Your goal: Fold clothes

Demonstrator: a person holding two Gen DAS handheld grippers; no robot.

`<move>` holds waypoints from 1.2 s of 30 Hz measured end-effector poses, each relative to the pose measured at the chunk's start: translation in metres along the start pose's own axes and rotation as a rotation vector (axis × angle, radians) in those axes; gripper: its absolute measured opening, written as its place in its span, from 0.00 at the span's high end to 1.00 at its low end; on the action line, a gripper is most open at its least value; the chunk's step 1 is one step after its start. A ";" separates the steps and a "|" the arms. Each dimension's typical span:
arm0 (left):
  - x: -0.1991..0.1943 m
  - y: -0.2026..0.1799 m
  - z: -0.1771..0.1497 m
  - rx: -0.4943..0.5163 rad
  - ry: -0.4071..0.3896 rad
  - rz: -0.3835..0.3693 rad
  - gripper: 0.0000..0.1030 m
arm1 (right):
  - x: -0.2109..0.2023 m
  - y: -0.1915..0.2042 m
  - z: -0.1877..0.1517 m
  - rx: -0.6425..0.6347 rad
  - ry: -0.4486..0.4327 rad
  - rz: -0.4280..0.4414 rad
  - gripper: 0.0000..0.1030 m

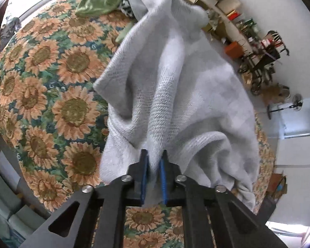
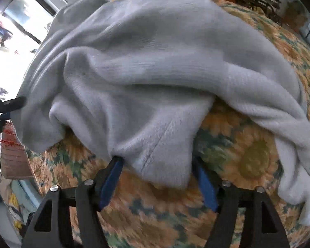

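- The grey knit garment (image 1: pixel 171 86) lies crumpled on the sunflower-print bedspread (image 1: pixel 51 95), with part of it raised and hanging in folds rather than spread flat.
- The left gripper (image 1: pixel 154 165) is clamped tight on a pinched ridge of the garment; cloth fills the narrow gap between its blue pads (image 1: pixel 144 175).
- The right gripper (image 2: pixel 157 177) stands about half open. A hanging lobe of the garment sits between the jaws, and the left pad touches its edge; the pads do not appear to press on it from both sides.
- Handling judgement: the fabric looks soft, thick and limp. It will sag and bunch under its own weight and will hold no shape unaided. It seems moderately heavy for cloth, not slippery, not fragile.
- Recommended hold: grip at a hem, seam or corner, taking a single layer where possible. The faint seam line on the lobe (image 2: pixel 155 150) is a suitable reference.
- Other clothing, green (image 1: pixel 103 0) and patterned, lies further back.
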State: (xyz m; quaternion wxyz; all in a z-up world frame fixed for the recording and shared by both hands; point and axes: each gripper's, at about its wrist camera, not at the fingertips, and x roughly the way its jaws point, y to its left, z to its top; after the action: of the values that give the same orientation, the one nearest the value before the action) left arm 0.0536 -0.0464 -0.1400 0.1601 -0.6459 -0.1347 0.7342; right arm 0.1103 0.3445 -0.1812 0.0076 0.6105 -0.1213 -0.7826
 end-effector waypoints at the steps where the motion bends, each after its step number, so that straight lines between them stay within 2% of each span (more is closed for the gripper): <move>1: -0.007 0.005 -0.001 -0.001 -0.008 -0.005 0.96 | -0.006 0.003 0.002 -0.009 -0.030 0.032 0.59; 2: -0.012 0.009 -0.002 -0.001 -0.010 -0.020 0.96 | -0.013 0.004 0.003 -0.018 -0.059 0.065 0.66; 3: -0.016 0.013 -0.003 -0.001 -0.012 -0.034 0.96 | -0.021 0.006 0.005 -0.027 -0.087 0.098 0.79; 5: -0.018 0.013 -0.007 0.008 -0.006 -0.044 0.96 | -0.048 -0.005 0.011 0.014 -0.183 0.095 0.87; 8: -0.017 0.015 -0.008 0.007 0.003 -0.041 0.95 | -0.097 -0.046 0.025 0.159 -0.342 0.074 0.89; 9: -0.012 0.010 -0.006 -0.003 0.014 -0.038 0.93 | -0.110 -0.058 0.030 0.190 -0.381 0.042 0.89; 10: -0.008 0.006 -0.005 -0.013 0.025 -0.036 0.86 | -0.119 -0.069 0.034 0.211 -0.403 0.001 0.89; 11: -0.008 0.006 -0.004 -0.026 0.031 -0.046 0.71 | -0.124 -0.077 0.039 0.236 -0.414 -0.034 0.90; 12: -0.009 0.007 -0.003 -0.030 0.017 -0.043 0.62 | -0.126 -0.085 0.041 0.255 -0.416 -0.068 0.90; 13: -0.009 0.008 -0.001 -0.033 0.003 -0.038 0.48 | -0.128 -0.092 0.041 0.272 -0.416 -0.103 0.90; 14: -0.011 0.008 0.002 -0.018 -0.028 -0.003 0.42 | -0.126 -0.107 0.044 0.298 -0.414 -0.138 0.90; 15: -0.013 0.008 0.006 -0.003 -0.058 0.031 0.40 | -0.126 -0.122 0.042 0.327 -0.404 -0.153 0.90; 17: -0.007 0.003 0.016 0.045 -0.059 0.061 0.33 | -0.121 -0.138 0.034 0.406 -0.377 -0.147 0.90; 19: 0.005 -0.005 0.026 0.099 -0.031 0.070 0.33 | -0.116 -0.143 0.025 0.441 -0.346 -0.138 0.89; 22: 0.032 -0.021 0.034 0.161 -0.001 0.068 0.33 | -0.110 -0.127 0.021 0.369 -0.329 -0.168 0.89; 23: 0.040 -0.027 0.036 0.178 -0.009 0.088 0.37 | -0.107 -0.121 0.020 0.342 -0.324 -0.179 0.89; 24: 0.043 -0.032 0.037 0.187 -0.015 0.094 0.47 | -0.112 -0.118 0.019 0.336 -0.339 -0.189 0.89; 25: 0.045 -0.037 0.035 0.195 -0.018 0.111 0.79 | -0.118 -0.119 0.017 0.362 -0.370 -0.190 0.89; 26: 0.045 -0.045 0.032 0.207 -0.012 0.135 0.91 | -0.124 -0.122 0.016 0.396 -0.403 -0.189 0.89; 27: 0.043 -0.050 0.028 0.210 -0.010 0.127 0.91 | -0.129 -0.126 0.019 0.421 -0.426 -0.193 0.89; 29: 0.030 -0.067 0.018 0.226 -0.017 0.014 0.91 | -0.140 -0.135 0.029 0.457 -0.459 -0.218 0.89; 32: -0.003 -0.111 -0.012 0.356 -0.033 -0.141 0.91 | -0.159 -0.146 0.036 0.491 -0.490 -0.309 0.89; 34: -0.027 -0.139 -0.032 0.426 -0.053 -0.263 0.91 | -0.180 -0.158 0.030 0.533 -0.515 -0.362 0.89; 36: -0.043 -0.158 -0.040 0.443 -0.072 -0.378 0.91 | -0.201 -0.173 0.021 0.580 -0.536 -0.416 0.89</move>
State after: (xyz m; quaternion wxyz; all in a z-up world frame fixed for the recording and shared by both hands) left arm 0.1077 0.0796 -0.0427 0.4261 -0.5321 -0.0945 0.7255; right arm 0.1647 0.5479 -0.0193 -0.3533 0.3744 -0.2079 -0.8317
